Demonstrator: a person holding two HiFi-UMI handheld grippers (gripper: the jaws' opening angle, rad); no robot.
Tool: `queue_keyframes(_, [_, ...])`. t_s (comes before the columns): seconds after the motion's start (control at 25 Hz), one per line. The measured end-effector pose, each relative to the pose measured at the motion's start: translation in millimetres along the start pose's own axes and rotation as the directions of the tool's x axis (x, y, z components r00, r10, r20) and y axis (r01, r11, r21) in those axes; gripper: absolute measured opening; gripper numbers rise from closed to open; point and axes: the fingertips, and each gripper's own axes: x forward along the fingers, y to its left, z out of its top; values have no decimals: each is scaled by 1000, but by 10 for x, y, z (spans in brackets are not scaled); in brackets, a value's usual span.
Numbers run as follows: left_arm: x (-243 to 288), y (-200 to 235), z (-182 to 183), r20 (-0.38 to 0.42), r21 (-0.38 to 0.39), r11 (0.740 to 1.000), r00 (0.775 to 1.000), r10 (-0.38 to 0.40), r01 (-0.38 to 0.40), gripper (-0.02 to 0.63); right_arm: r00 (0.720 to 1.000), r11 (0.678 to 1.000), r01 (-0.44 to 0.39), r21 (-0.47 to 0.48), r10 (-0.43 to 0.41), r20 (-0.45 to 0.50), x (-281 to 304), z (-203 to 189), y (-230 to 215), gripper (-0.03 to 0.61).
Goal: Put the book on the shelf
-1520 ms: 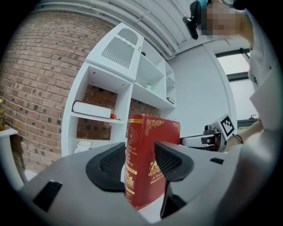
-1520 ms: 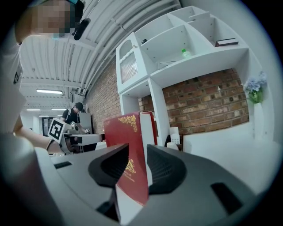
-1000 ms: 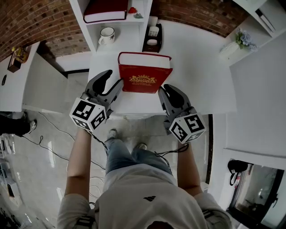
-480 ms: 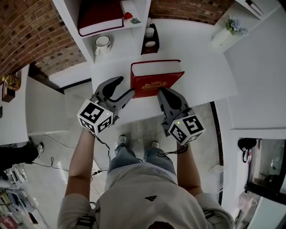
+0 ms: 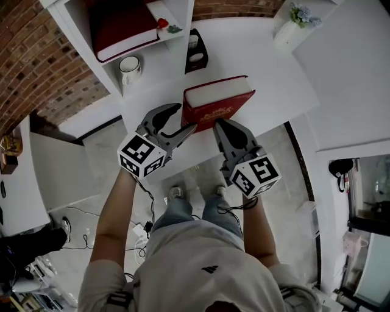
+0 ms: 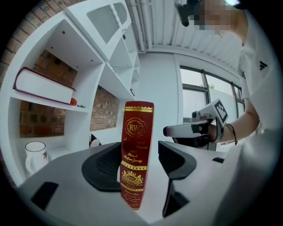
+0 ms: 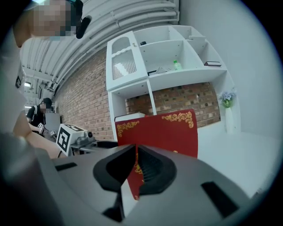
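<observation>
A thick red book with gold print stands on the white table, page edges up. My right gripper has just been closing and is shut on the book's red cover at its near edge. My left gripper is at the book's left end, and its jaws have just been opening. The gold-lettered spine stands between them with a gap on each side. The white shelf unit rises at the table's far left.
Another dark red book lies on a shelf board, with a white mug in the bay beneath. A black holder stands behind the book. A vase of flowers sits far right. The table's near edge is just under the grippers.
The right gripper went from open beside the book to shut on its cover. The left gripper swung round to the book's left end with its jaws wider. The book turned slightly.
</observation>
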Motion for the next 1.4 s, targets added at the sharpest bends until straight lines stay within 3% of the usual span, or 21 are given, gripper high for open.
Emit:
queue_keyframes(0.6, [170,80,-42,20,13,996,996,-87,86,262,993,994,112,-8,-113,-24,-102,-80,-25,26])
queue_keyframes(1.12, [401,146,-44,49,-37,996,996,-74,76,262,989,989,146,-10,-146,-37,-171,-111,-112,26])
queue_keyframes(1.4, [366,-44,-65,5,38,993,994,-113,113,262,988,989,150,-5,-150,-37,-185,-120,-151,26])
